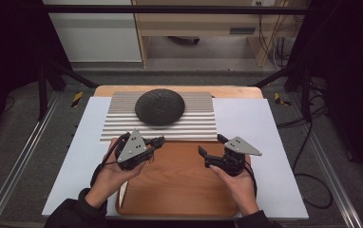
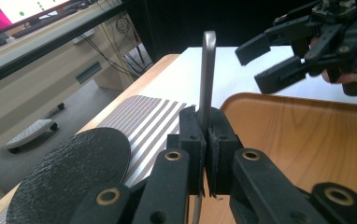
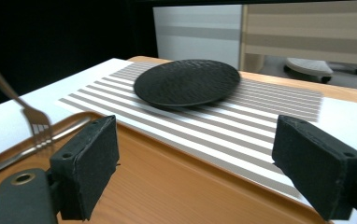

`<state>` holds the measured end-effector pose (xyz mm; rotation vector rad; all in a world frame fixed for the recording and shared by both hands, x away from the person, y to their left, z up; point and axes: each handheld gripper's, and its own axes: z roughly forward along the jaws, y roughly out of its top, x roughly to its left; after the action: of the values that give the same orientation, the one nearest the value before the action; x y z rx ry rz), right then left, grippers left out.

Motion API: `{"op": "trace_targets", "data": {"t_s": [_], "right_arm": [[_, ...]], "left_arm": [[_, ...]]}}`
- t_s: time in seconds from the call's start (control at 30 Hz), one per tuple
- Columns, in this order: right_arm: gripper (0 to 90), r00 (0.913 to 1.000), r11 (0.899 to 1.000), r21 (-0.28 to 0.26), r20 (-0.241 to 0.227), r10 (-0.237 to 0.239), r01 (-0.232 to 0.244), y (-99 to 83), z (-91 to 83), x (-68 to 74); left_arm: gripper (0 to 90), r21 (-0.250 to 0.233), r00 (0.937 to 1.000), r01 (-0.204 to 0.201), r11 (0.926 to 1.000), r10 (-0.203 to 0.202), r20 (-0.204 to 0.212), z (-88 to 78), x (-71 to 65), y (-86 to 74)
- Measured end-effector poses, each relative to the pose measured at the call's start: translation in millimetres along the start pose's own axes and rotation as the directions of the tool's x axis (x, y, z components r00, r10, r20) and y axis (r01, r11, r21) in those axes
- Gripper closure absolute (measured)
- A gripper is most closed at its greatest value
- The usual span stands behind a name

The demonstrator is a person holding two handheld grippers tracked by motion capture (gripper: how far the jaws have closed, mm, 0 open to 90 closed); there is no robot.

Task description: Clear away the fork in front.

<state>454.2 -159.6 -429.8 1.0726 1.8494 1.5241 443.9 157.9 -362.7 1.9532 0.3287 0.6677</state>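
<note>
From the high view, the left tool (image 1: 158, 140) sits at lower left of centre, held over the upper left corner of the wooden tray (image 1: 179, 190). Its jaws are pinched together; what they hold is too small to make out here. The right tool (image 1: 211, 147) is at lower right of centre, over the tray's upper right part, jaws spread apart with nothing between them. Above both, in the middle of the frame, a black plate (image 1: 160, 107) rests on a striped placemat (image 1: 198, 124), which lies on the pale bench (image 1: 270, 142) cover.

In the left gripper view, the left tool (image 2: 208, 140) rises from the bottom centre, clenched on the handle of a metal fork (image 2: 208, 74); the handle stands upright between the pads and reaches toward the top of the frame. The black plate (image 2: 69, 179) is at lower left on the striped placemat (image 2: 153, 121), and the tray (image 2: 307, 140) fills the right half. The right tool (image 2: 270, 63) hangs at upper right, jaws apart.

In the right gripper view, the right tool (image 3: 195, 163) has its two pads at lower left and lower right, released and wide, empty over the tray (image 3: 167, 186). The fork (image 3: 37, 125) shows at the left edge, tines pointing down just above the tray's rim. The plate (image 3: 187, 81) sits upper centre on the placemat (image 3: 260, 121).
</note>
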Motion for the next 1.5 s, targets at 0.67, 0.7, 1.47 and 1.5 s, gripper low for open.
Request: {"op": "trace_targets", "data": {"t_s": [0.67, 0.7, 1.47, 1.5], "right_arm": [[6.7, 0.9929, 1.0, -0.006, 0.117, -0.024, 0.025, -22.1, -49.4, -45.2], [6.7, 0.9921, 1.0, -0.001, 0.123, -0.026, 0.027, -23.0, -50.9, -46.8], [9.4, 0.9782, 0.999, 0.043, 0.208, 0.0, -0.009, -42.1, -81.8, -70.7], [9.4, 0.9779, 0.999, 0.044, 0.209, -0.003, -0.006, -42.3, -81.8, -71.1]], "left_arm": [[86.9, -0.053, 0.9917, 0.126, 0.9906, -0.125, 0.033, -23.0, -4.0, -18.4], [87.0, -0.052, 0.9914, 0.128, 0.9904, -0.127, 0.035, -23.6, -3.4, -19.1], [86.9, -0.063, 0.9655, 0.239, 0.9689, -0.231, 0.121, -51.0, -12.5, -35.5], [86.9, -0.058, 0.968, 0.231, 0.9712, -0.223, 0.115, -52.3, -13.4, -35.3]]}}
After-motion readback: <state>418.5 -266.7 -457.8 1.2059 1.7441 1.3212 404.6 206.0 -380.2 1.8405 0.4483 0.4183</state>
